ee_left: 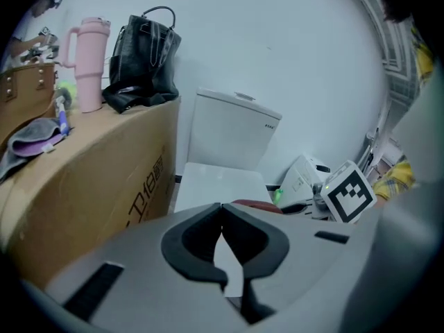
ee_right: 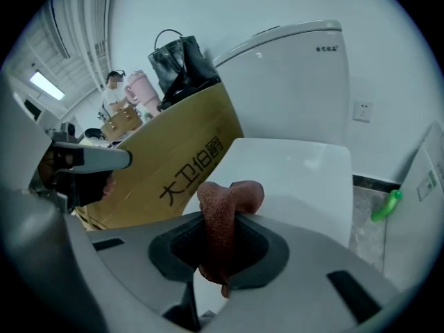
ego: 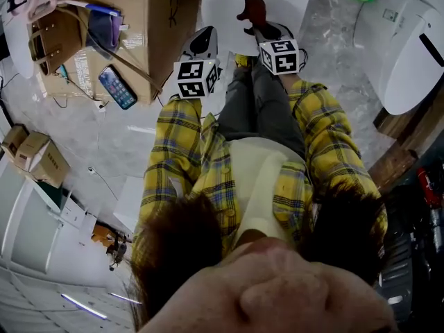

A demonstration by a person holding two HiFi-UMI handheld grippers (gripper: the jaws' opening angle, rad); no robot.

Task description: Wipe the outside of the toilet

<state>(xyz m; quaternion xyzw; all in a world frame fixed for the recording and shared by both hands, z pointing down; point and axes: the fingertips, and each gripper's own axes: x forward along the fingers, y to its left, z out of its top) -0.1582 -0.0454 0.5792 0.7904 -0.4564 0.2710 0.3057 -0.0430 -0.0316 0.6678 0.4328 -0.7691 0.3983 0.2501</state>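
Left gripper (ee_left: 222, 209) jaws were together, empty | right gripper (ee_right: 222, 222) clamped brown cloth (ee_right: 227, 198) | toilet (ee_right: 298, 165) lay center frame.

Person in a yellow checked shirt (ego: 182, 159) in the middle, left gripper (ego: 202, 44) and right gripper (ego: 263, 28) top middle, brown cloth (ego: 251, 9) at the right gripper's tip, phone (ego: 116, 87) on a cardboard box (ego: 165, 19) upper left
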